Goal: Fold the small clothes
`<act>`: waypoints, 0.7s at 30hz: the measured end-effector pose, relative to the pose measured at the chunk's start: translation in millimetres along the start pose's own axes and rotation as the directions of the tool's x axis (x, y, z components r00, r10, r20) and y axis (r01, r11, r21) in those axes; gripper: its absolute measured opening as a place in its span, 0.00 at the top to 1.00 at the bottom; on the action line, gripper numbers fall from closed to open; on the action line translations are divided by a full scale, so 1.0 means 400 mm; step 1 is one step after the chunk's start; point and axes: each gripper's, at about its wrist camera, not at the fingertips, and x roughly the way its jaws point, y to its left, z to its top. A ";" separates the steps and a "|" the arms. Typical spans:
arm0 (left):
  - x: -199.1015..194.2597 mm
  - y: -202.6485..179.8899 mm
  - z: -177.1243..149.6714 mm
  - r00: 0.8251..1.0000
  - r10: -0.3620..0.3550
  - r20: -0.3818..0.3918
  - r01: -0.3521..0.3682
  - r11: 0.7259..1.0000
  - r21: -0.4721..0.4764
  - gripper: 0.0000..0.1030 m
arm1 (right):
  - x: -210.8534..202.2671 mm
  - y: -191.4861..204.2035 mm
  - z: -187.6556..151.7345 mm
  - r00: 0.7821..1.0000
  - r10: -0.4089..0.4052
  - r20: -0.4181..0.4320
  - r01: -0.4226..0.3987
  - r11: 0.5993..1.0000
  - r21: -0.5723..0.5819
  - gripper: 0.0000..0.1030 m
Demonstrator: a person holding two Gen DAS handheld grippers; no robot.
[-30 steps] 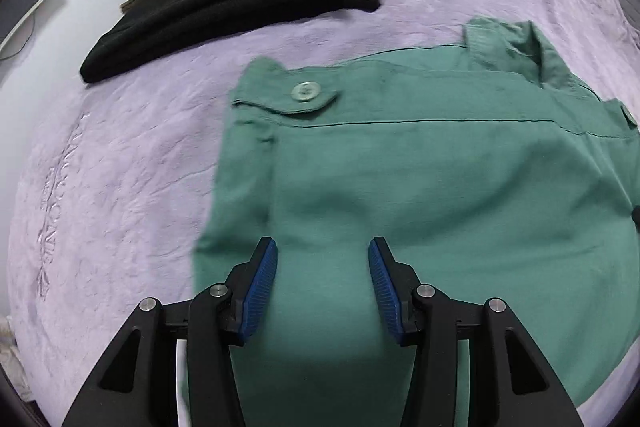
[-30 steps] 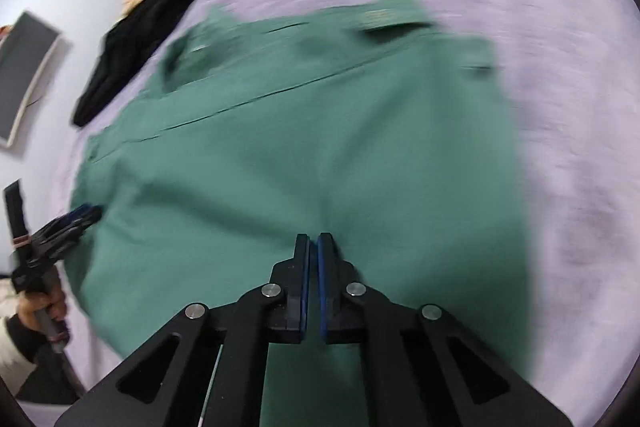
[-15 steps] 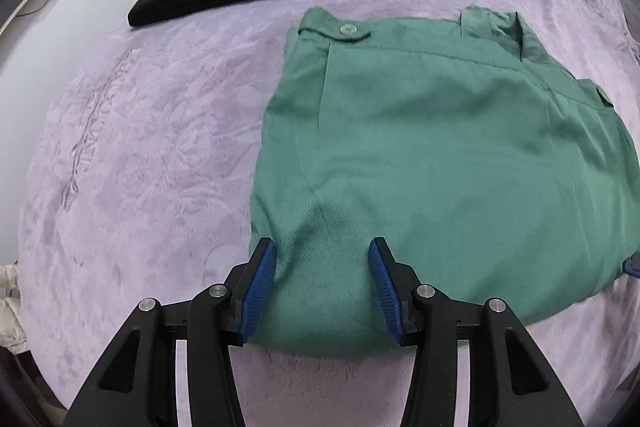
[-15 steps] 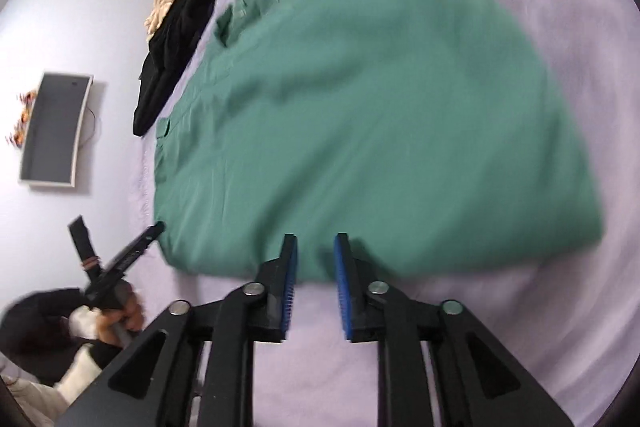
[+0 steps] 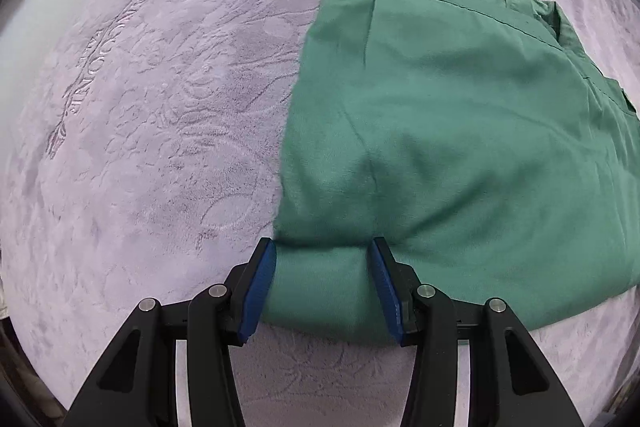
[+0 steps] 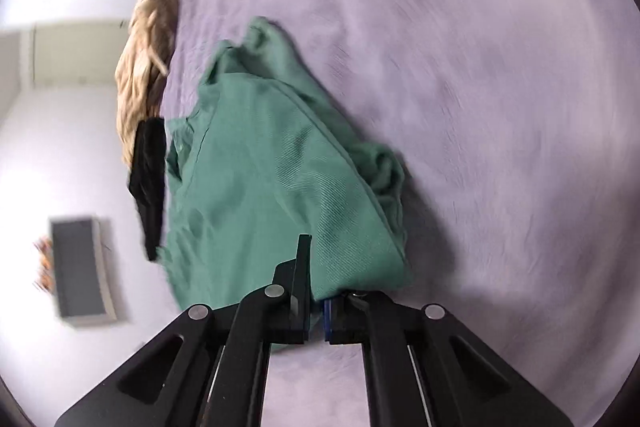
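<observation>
Lilac blanket [image 5: 160, 147] under green shorts [image 5: 460, 147], right tool [image 6: 318, 311] clamping their edge, left tool [image 5: 322, 283] half-open astride the fold.

**Green garment pinched at its near edge**

The right gripper [image 6: 318, 311] is clamped on the green garment [image 6: 264, 187], which rises toward eleven o'clock over the lilac blanket [image 6: 480, 87]. Black clothing [image 6: 150, 179] and a beige bundle [image 6: 140, 67] lie at ten o'clock.
</observation>
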 end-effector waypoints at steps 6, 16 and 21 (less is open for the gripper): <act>-0.037 0.101 -0.006 0.998 -0.055 -0.028 0.049 0.984 -0.173 0.31 | 0.008 -0.107 -0.033 0.996 0.084 -0.011 -0.080 0.979 0.189 0.79; 0.031 0.130 -0.058 0.901 -0.425 -0.088 0.344 0.823 -0.453 0.15 | 0.038 -0.105 -0.065 0.968 0.249 -0.028 -0.237 0.946 0.219 0.34; 0.051 0.105 0.000 0.888 -0.460 -0.011 0.394 0.773 -0.496 0.15 | 0.078 -0.064 -0.036 0.953 0.304 -0.001 -0.297 0.932 0.206 0.32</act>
